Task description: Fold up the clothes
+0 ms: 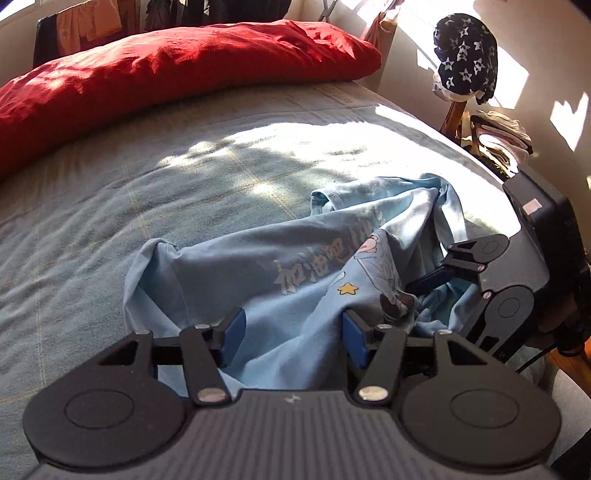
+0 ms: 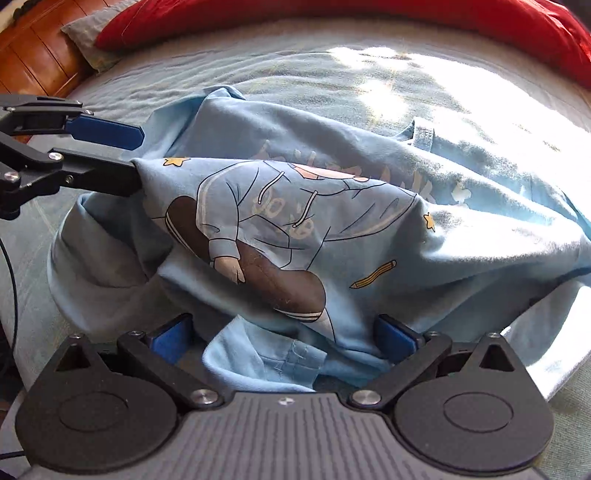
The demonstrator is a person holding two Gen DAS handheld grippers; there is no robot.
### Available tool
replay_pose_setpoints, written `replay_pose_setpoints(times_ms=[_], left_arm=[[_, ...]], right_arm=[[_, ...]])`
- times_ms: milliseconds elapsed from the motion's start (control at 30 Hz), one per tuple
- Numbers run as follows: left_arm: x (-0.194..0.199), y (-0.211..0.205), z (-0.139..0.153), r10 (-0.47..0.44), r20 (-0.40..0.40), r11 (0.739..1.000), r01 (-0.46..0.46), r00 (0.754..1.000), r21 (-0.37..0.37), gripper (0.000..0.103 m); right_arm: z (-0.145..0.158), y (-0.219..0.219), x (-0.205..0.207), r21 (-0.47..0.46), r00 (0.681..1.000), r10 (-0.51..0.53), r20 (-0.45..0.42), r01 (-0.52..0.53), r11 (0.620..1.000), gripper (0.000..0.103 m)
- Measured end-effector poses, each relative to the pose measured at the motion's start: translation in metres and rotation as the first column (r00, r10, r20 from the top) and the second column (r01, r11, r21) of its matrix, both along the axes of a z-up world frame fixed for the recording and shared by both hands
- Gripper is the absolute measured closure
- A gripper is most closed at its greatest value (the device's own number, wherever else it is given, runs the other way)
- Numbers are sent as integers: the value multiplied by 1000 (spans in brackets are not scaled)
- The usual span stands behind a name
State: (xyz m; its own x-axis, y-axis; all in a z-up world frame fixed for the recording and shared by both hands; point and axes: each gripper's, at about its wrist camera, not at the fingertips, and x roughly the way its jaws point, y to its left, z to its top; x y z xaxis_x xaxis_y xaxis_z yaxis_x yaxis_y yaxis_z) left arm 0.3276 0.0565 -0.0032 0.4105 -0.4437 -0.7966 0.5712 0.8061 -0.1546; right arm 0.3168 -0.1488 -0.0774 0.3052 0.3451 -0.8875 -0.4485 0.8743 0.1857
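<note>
A light blue T-shirt [image 1: 295,280] with a cartoon print lies crumpled on the grey-blue bed [image 1: 147,192]. My left gripper [image 1: 293,336] is open, its blue pads [image 1: 234,332] wide apart with shirt fabric bunched between them. In the right wrist view the left gripper [image 2: 139,158] comes in from the left, and a fold of the T-shirt [image 2: 295,229] hangs over its lower finger. My right gripper [image 2: 284,339] is open too, with the shirt's hem lying between its fingers [image 2: 397,338]. From the left wrist view the right gripper [image 1: 428,269] reaches into the shirt's right side.
A red duvet [image 1: 177,70] runs along the far side of the bed. A star-patterned cloth [image 1: 465,59] hangs on a chair post at the right, with folded clothes [image 1: 498,140] below it. A grey pillow [image 2: 85,33] and a wooden headboard [image 2: 37,55] are at far left.
</note>
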Motion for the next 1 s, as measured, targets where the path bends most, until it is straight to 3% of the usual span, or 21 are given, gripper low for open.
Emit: replay_pose_setpoints(times_ms=[167,267,433,600,733,833,1000], left_arm=[[2,16,17,76,-86,997,-78,993,-13,46],[2,27,27,128,-142,991,-132,982,-16,46],[-10,36,26,194,-207,981,-191,959,33,47],[-18,34,21,268,-273,963,-266,924,46,48],[-21,26,28,272,-303,962,-271,914,47,48],[-22,23,39,272,-305,962,-270,913,50,48],[-23,28,57,289,-279,956,-292,915,34,48]], right_arm=[[-1,18,-7,-115,1000,26,-3,-27,993,0],[14,18,-11,-152,995,19,-94,-34,988,0],[56,-16,-38,-120,976,-141,-165,123,985,0],[78,-53,-54,-129,930,-318,-184,298,946,7],[92,-72,-46,-95,891,-406,-205,395,914,8],[100,-78,-37,-128,884,-441,-156,425,896,8],[100,-95,-15,-154,831,-543,-121,525,837,4]])
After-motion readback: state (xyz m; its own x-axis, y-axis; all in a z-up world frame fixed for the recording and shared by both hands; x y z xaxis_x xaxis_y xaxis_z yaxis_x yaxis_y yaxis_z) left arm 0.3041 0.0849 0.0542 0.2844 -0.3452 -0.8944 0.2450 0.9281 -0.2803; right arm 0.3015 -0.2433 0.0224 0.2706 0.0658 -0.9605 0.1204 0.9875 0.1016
